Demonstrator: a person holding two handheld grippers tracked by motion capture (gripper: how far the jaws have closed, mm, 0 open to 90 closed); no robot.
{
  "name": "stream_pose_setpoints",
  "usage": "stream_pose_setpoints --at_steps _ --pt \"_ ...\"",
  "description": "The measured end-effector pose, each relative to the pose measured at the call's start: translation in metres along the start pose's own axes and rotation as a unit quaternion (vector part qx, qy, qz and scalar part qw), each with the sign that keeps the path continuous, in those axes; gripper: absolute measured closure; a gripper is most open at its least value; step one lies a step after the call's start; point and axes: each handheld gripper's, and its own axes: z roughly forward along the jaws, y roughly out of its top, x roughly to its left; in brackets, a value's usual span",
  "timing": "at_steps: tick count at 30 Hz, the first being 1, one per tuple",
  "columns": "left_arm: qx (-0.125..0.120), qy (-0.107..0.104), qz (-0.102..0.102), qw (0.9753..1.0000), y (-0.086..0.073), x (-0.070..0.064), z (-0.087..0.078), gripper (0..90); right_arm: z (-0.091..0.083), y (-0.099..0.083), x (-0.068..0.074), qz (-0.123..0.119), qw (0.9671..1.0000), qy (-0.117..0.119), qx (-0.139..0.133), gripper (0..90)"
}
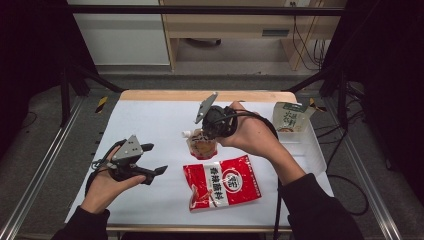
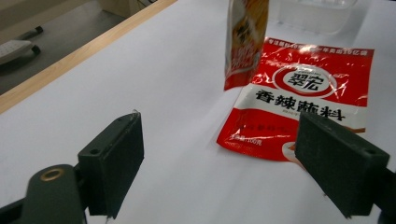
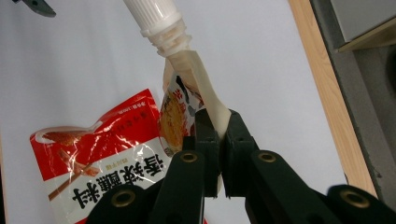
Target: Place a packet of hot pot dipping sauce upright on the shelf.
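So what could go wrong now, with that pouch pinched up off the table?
The right tool grips the spouted pouch only by its thin top edge, so it might slip or swing. It hangs just above the red sauce packet and could drag across it. The left tool waits open, too far off to catch it.

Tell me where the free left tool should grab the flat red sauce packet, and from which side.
Take the red sauce packet by its left edge, nearest the open left tool. It lies flat, so slide one jaw low under that thin rim from the left.

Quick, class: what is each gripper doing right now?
Left gripper: open, holding nothing.
Right gripper: closed on the spouted sauce pouch.
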Motion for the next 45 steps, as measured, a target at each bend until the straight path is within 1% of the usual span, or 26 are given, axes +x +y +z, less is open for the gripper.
stream_pose_setpoints --at_steps 1,3,5,6,7,9,10,11,12,13,15,17,18,19,20,21,22,23,24,27,29,30,35,38,39,45 --pt "0.001 0.002 -0.001 1.0000 -0.003 0.000 0.000 14.2 -0.002 -0.002 -0.001 -0.004 1.0000 -0.002 -0.001 87.3" --pt "0.002 0.005 -0.004 1.0000 -0.009 0.000 0.002 12.9 -0.005 -0.006 -0.003 -0.003 1.0000 -0.004 -0.003 87.3" --pt "0.001 0.013 -0.011 0.9999 -0.015 0.000 0.003 11.5 -0.007 -0.010 -0.005 -0.006 1.0000 -0.006 -0.004 87.3" --pt "0.001 0.013 -0.011 0.9999 -0.015 0.000 0.003 11.2 -0.008 -0.011 -0.006 -0.004 1.0000 -0.008 -0.004 87.2" --pt "0.003 0.016 -0.017 0.9997 -0.023 0.001 0.006 10.6 -0.010 -0.013 -0.007 -0.003 1.0000 -0.008 -0.003 87.3" --pt "0.011 0.020 -0.019 0.9996 -0.030 0.002 0.008 9.5 -0.013 -0.016 -0.009 -0.002 0.9999 -0.011 -0.003 87.2" --pt "0.011 0.020 -0.019 0.9996 -0.030 0.002 0.008 9.3 -0.013 -0.016 -0.009 -0.002 0.9999 -0.011 -0.003 87.2" --pt "0.019 0.030 -0.022 0.9991 -0.037 0.003 0.010 8.8 -0.018 -0.019 -0.011 -0.004 0.9999 -0.014 -0.004 87.2" --pt "0.022 0.036 -0.024 0.9988 -0.040 0.003 0.010 8.7 -0.019 -0.020 -0.012 -0.002 0.9999 -0.016 -0.004 87.2" --pt "0.022 0.039 -0.029 0.9986 -0.044 0.004 0.011 8.5 -0.021 -0.022 -0.013 -0.005 0.9998 -0.017 -0.005 87.2" --pt "0.028 0.043 -0.033 0.9981 -0.051 0.006 0.011 7.6 -0.025 -0.026 -0.015 -0.003 0.9998 -0.021 -0.006 87.1" --pt "0.027 0.052 -0.045 0.9973 -0.057 0.009 0.009 7.2 -0.030 -0.030 -0.016 0.002 0.9996 -0.026 -0.009 87.1" --pt "0.025 0.058 -0.050 0.9967 -0.060 0.011 0.008 7.1 -0.032 -0.032 -0.017 0.000 0.9996 -0.027 -0.008 87.1" --pt "0.025 0.058 -0.050 0.9967 -0.060 0.011 0.008 7.2 -0.034 -0.035 -0.018 0.004 0.9995 -0.030 -0.010 87.1" --pt "0.011 0.071 -0.064 0.9954 -0.067 0.013 0.005 7.2 -0.037 -0.037 -0.019 0.001 0.9994 -0.032 -0.010 87.1" --pt "0.004 0.073 -0.072 0.9947 -0.069 0.015 0.004 7.2 -0.039 -0.040 -0.019 0.006 0.9993 -0.035 -0.012 87.1" --pt "0.004 0.073 -0.072 0.9947 -0.069 0.015 0.004 7.2 -0.039 -0.040 -0.019 0.006 0.9993 -0.035 -0.012 87.1" --pt "0.003 0.076 -0.078 0.9940 -0.072 0.016 0.004 7.2 -0.042 -0.043 -0.020 0.008 0.9992 -0.037 -0.013 87.1" --pt "0.007 0.082 -0.082 0.9932 -0.075 0.018 0.004 7.2 -0.047 -0.048 -0.022 0.011 0.9990 -0.041 -0.011 87.1" --pt "0.013 0.084 -0.083 0.9929 -0.078 0.019 0.006 7.2 -0.057 -0.056 -0.025 0.021 0.9984 -0.050 -0.012 87.1" --pt "0.014 0.083 -0.081 0.9931 -0.078 0.019 0.006 7.2 -0.064 -0.061 -0.028 0.020 0.9982 -0.054 -0.014 87.1" --pt "0.015 0.084 -0.081 0.9931 -0.078 0.019 0.007 7.2 -0.067 -0.063 -0.028 0.025 0.9980 -0.055 -0.016 87.1" --pt "0.023 0.087 -0.080 0.9927 -0.080 0.020 0.009 7.2 -0.083 -0.075 -0.034 0.033 0.9971 -0.066 -0.018 87.1" --pt "0.023 0.089 -0.082 0.9925 -0.080 0.020 0.009 7.2 -0.089 -0.079 -0.036 0.038 0.9967 -0.070 -0.016 87.1" --pt "0.023 0.090 -0.081 0.9924 -0.080 0.021 0.009 7.2 -0.094 -0.085 -0.039 0.042 0.9961 -0.076 -0.016 87.1" --pt "0.027 0.093 -0.080 0.9921 -0.082 0.020 0.009 7.1 -0.104 -0.099 -0.044 0.051 0.9945 -0.090 -0.016 87.2"
